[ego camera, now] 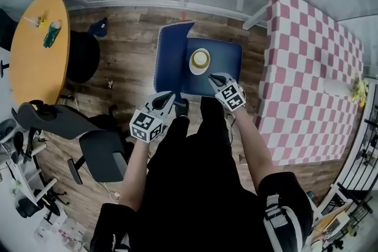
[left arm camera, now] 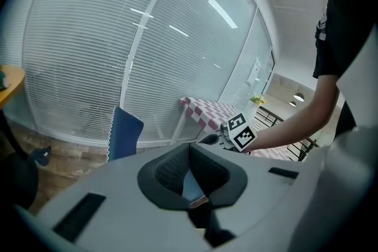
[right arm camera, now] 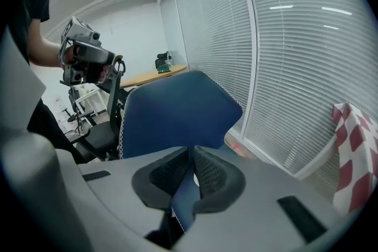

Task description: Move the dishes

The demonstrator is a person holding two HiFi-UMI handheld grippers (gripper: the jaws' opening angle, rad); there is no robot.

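Dish (ego camera: 199,60) rests mid-way on blue mat (ego camera: 227,55). Left gripper (ego camera: 167,98) and right gripper (ego camera: 214,78) both clamp the mat's near edge, evidently carrying it sling-fashion.

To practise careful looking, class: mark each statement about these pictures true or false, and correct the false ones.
1. The left gripper and the right gripper both have their jaws closed on the blue cloth. True.
2. The yellow bowl sits on a checked tablecloth. False: it sits on a white plate on the blue cloth.
3. A round yellow table stands at the head view's left. True.
4. The floor is carpeted. False: it is wooden planks.
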